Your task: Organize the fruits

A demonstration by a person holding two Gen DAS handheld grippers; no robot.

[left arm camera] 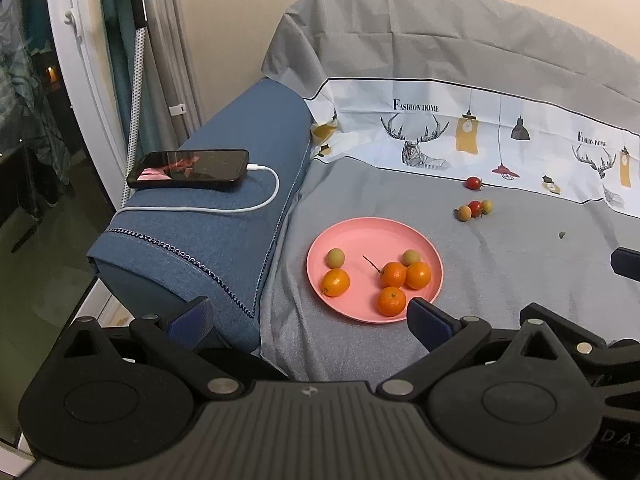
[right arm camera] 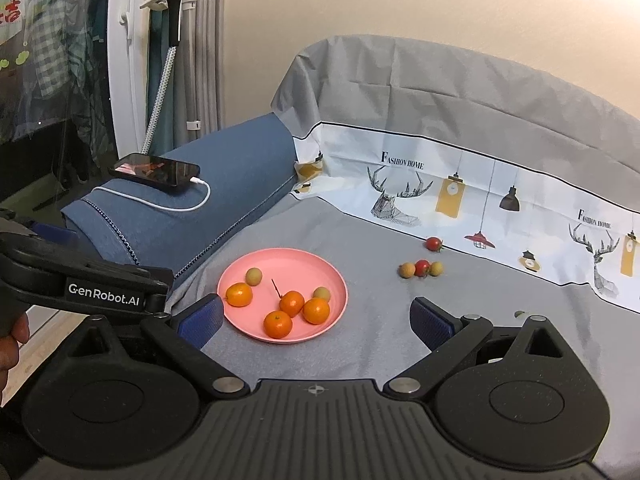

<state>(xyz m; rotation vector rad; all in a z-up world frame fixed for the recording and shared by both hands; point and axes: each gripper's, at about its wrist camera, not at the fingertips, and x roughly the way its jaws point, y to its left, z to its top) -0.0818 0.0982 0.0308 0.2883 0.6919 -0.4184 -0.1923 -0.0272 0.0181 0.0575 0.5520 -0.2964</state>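
A pink plate (left arm camera: 360, 232) (right arm camera: 288, 258) lies on the grey sofa seat and holds several small oranges (left arm camera: 392, 274) (right arm camera: 291, 303) and two pale green-yellow fruits (left arm camera: 335, 258) (right arm camera: 253, 276). Beyond it on the seat lie a cluster of two pale fruits and a cherry tomato (left arm camera: 474, 208) (right arm camera: 421, 268), and a lone cherry tomato (left arm camera: 473, 183) (right arm camera: 433, 243). My left gripper (left arm camera: 310, 318) is open and empty, just in front of the plate. My right gripper (right arm camera: 316, 318) is open and empty, near the plate's front edge.
A blue armrest (left arm camera: 224, 216) (right arm camera: 192, 208) at the left carries a phone (left arm camera: 188, 168) (right arm camera: 154, 170) on a white charging cable. A printed cloth (left arm camera: 460, 132) lines the sofa back. A small green bit (left arm camera: 562, 235) lies on the seat at the right.
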